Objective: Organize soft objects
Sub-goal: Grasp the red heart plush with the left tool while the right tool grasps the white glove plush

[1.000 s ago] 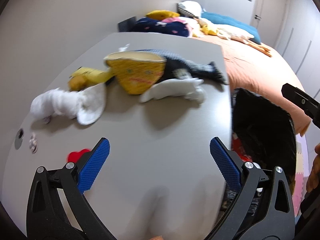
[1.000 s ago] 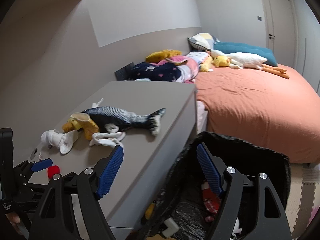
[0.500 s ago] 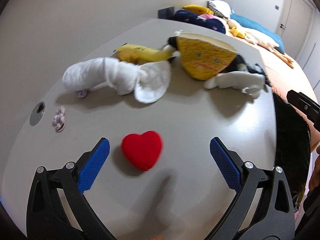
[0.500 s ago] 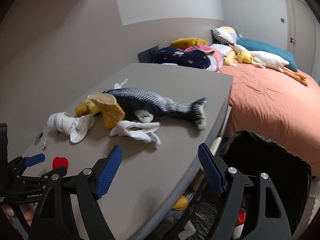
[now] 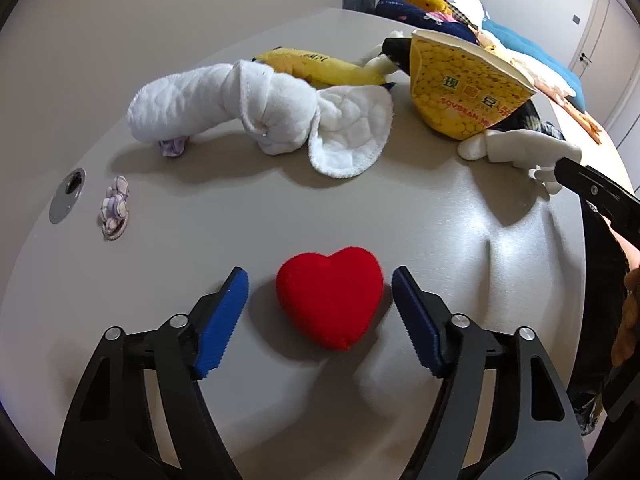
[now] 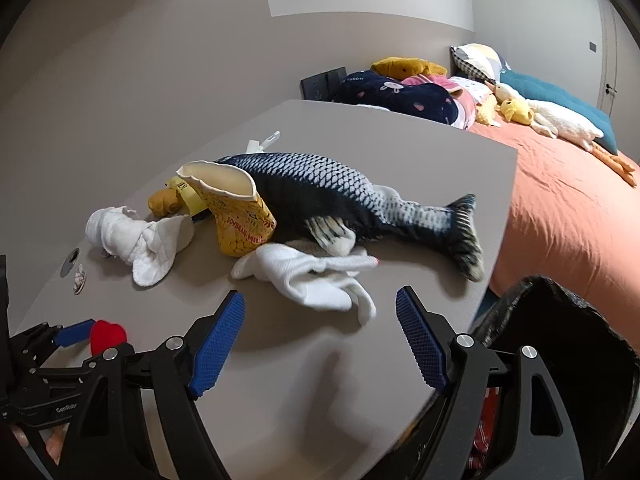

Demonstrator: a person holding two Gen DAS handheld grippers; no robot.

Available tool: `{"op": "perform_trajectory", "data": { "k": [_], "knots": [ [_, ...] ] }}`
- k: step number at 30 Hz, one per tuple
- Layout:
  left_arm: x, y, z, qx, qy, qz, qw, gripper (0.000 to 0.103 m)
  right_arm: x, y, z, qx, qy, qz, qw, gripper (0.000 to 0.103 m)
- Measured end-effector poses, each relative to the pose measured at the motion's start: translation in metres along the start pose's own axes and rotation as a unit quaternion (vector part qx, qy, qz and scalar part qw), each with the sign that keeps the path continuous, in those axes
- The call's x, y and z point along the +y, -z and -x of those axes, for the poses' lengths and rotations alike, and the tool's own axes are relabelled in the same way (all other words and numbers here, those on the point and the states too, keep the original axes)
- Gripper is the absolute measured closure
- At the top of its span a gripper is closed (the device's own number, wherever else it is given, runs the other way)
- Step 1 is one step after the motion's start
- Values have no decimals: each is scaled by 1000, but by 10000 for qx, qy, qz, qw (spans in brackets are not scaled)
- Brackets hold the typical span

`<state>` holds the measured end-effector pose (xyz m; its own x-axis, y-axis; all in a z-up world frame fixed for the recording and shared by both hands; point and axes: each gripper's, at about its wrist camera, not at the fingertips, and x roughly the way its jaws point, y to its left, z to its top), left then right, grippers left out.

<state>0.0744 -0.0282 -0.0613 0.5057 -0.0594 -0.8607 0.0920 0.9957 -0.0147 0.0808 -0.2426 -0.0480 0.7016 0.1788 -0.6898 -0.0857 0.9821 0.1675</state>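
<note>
Left gripper (image 5: 320,304): jaws closing round red heart (image 5: 330,294), lower centre, not yet pressing; you squeeze its widest part.
Right gripper (image 6: 320,330): wide, empty.

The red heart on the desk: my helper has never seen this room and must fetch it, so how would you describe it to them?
Start at the grey desk beside the orange bed. At its near end, away from the fish plush and white cloths, lies the red heart, between the left gripper's closing blue pads, not yet pinched. It is the desk's only red thing, small, plush and heart-shaped.
</note>
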Motion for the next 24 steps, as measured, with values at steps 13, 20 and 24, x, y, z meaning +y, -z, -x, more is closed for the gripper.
{"op": "perform_trajectory", "data": {
  "k": [13,20,24],
  "knots": [
    [2,-4,2,-72,2,-46,10000,55,-3,-2,-30,351,-243,-87,9991,88],
    [1,-7,11,-128,118,40,9998,55,-8,-3,-5,90,-394,-213,9990,92],
    [-4,-7,23,-254,137,26,9996,55,-12,-4,15,-92,-425,-237,9988,92]
  ]
}}
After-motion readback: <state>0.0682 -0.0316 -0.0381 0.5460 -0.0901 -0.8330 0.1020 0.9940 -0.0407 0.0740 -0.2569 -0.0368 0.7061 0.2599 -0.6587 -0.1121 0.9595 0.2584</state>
